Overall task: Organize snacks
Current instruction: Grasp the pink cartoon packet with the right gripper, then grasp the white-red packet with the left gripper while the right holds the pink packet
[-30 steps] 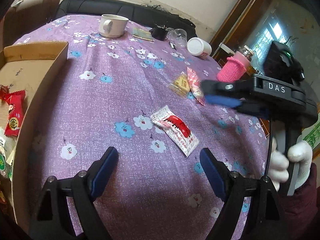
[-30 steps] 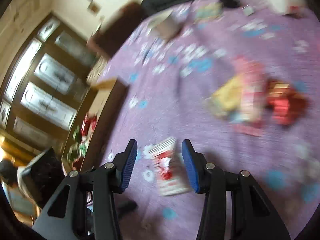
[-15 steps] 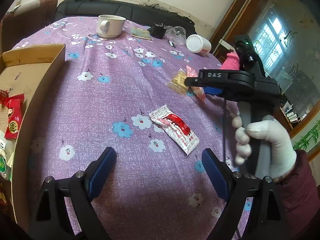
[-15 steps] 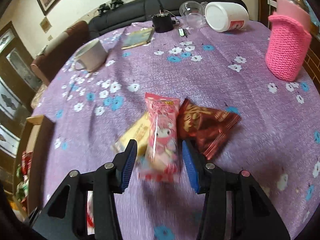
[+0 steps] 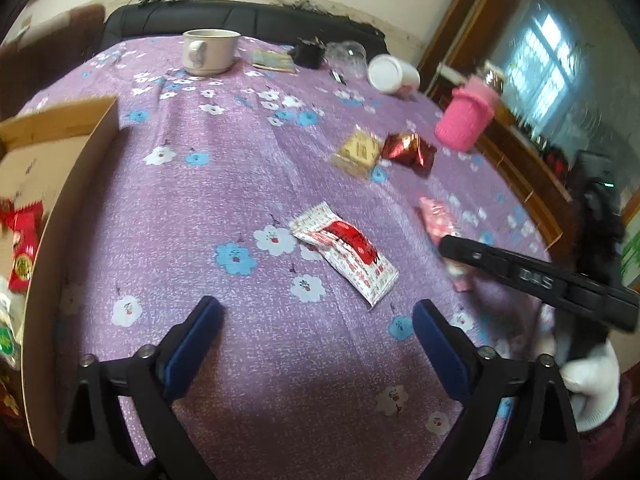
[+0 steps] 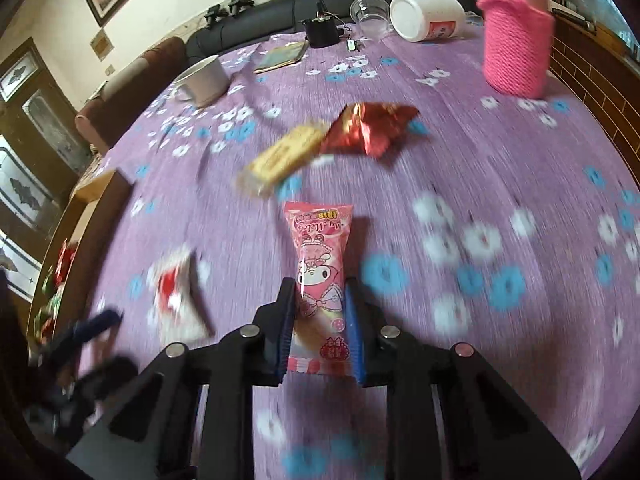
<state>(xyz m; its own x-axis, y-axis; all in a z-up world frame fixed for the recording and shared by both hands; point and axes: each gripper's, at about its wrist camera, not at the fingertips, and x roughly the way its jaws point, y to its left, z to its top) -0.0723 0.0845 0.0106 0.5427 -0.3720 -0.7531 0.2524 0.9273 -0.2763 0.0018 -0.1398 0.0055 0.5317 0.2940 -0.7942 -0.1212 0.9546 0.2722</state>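
Note:
My right gripper (image 6: 320, 300) is shut on a pink snack packet (image 6: 319, 256) and holds it above the purple flowered tablecloth (image 6: 500, 184); the packet also shows in the left wrist view (image 5: 436, 216) beside the right gripper's body (image 5: 536, 276). My left gripper (image 5: 316, 320) is open and empty, just short of a white and red snack packet (image 5: 346, 250). A yellow biscuit packet (image 5: 358, 152) and a red foil packet (image 5: 410, 150) lie farther back; both also show in the right wrist view, the yellow biscuit packet (image 6: 286, 156) and the red foil packet (image 6: 368, 128).
A cardboard box (image 5: 52, 168) with several snacks (image 5: 24, 248) stands at the table's left edge. A white mug (image 5: 208, 50), a white jar on its side (image 5: 392, 74), a pink knitted bottle sleeve (image 5: 466, 120) and small items sit at the back.
My right gripper closed on the pink packet and pulled it back toward me, away from the yellow and red packets. My left gripper stayed open over the white and red packet.

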